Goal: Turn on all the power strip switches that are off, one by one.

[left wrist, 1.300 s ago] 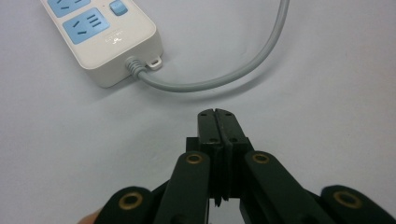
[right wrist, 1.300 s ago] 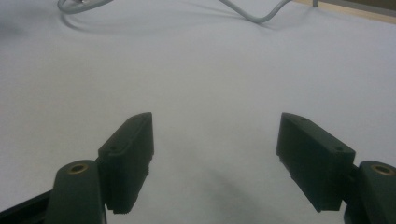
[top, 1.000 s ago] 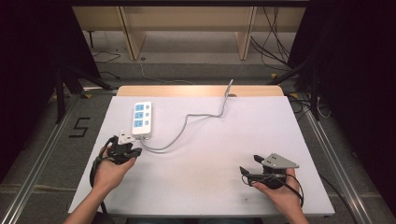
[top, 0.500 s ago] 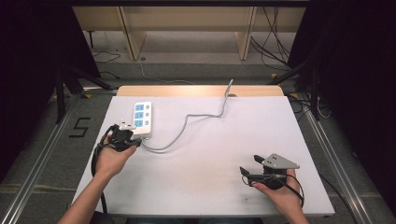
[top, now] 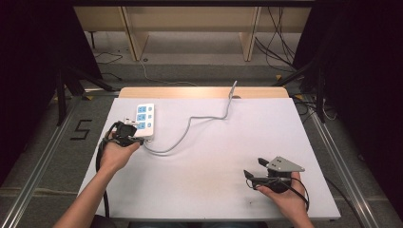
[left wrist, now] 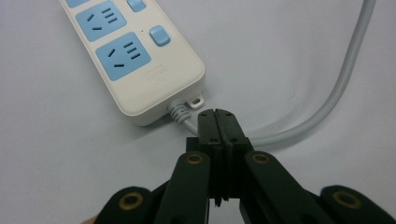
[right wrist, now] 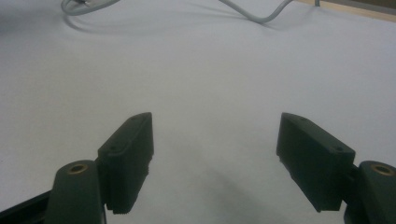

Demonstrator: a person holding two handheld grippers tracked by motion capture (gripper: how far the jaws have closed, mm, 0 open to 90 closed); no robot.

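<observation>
A dark "5" (top: pixel 81 129) is marked on the grey floor left of the white-topped table (top: pixel 214 161); the embossed lettering on the white plastic power strip with blue sockets (top: pixel 145 117) is too faint to read. The strip is lying at the table's far left, its grey cable (top: pixel 199 119) trailing off the far edge. The left gripper (left wrist: pixel 217 122), jaws pressed together on nothing, has been moving forward to the strip's cable end. The right gripper (right wrist: pixel 215 158) is staying near the right front, jaws spread wide.
</observation>
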